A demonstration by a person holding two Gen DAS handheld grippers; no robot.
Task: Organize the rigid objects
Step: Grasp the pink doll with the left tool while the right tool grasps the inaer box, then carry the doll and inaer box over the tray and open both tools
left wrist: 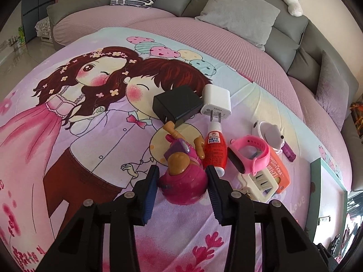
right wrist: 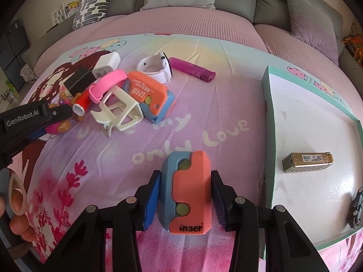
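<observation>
Both grippers are down over a cartoon-print blanket (right wrist: 204, 117) spread on a sofa. The left gripper (left wrist: 182, 176) has its pads against either side of the magenta helmet of a toy pup figure (left wrist: 183, 179), which lies on the blanket at the near edge of the clutter; it is clamped on the toy. The right gripper (right wrist: 186, 188) is clamped on an orange-and-blue carrot knife toy (right wrist: 188, 192), pads touching its two long sides; that toy lies flat on the blanket, apart from the pile and just left of the tray.

The pile, further back, comprises a black charger (left wrist: 174, 106), a white plug adapter (left wrist: 216, 104), a red glue bottle (left wrist: 214, 151), a pink watch band (left wrist: 249, 154), a cream plastic clip (right wrist: 118, 111), a second carrot knife toy (right wrist: 149, 95), a white watch (right wrist: 158, 68) and a purple lighter (right wrist: 192, 69).

The white tray (right wrist: 306, 122), mint-rimmed, sits at the right of the blanket and contains a gold lighter (right wrist: 307, 162) and a dark toy car (right wrist: 357, 206) at its near edge.
</observation>
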